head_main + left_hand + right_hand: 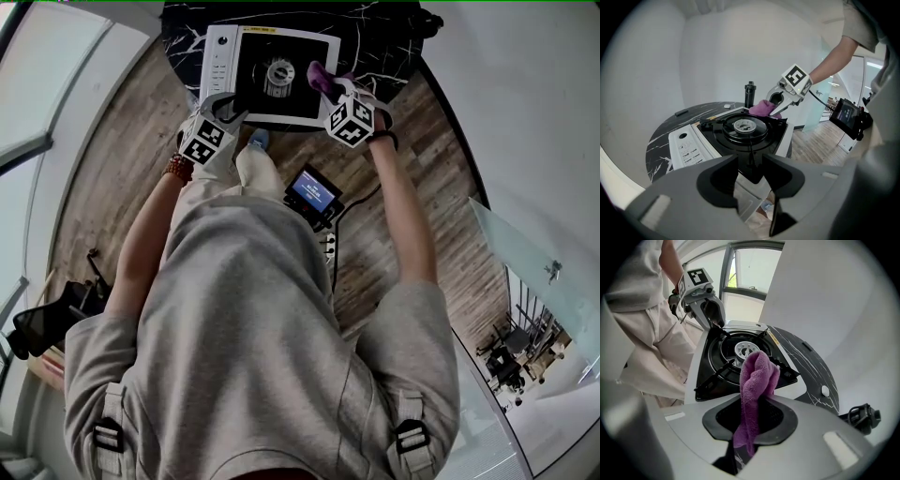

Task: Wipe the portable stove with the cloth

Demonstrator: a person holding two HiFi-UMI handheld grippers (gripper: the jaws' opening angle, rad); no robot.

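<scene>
Both tongs grip: the right gripper (751, 420) pinches the soft, light cloth (757, 376) (limp, best held bunched); the left gripper (750, 172) clamps the rigid portable stove (689, 146) by its rim.

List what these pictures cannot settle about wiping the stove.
- Control panel print: too small in every view.
- Whether the cloth touches the stove: head view, right gripper covers the contact.
- Whether the left gripper presses the stove's rim: left gripper view, its jaws cover it.

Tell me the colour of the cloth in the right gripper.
Purple cloth, clearest in the right gripper view.
</scene>
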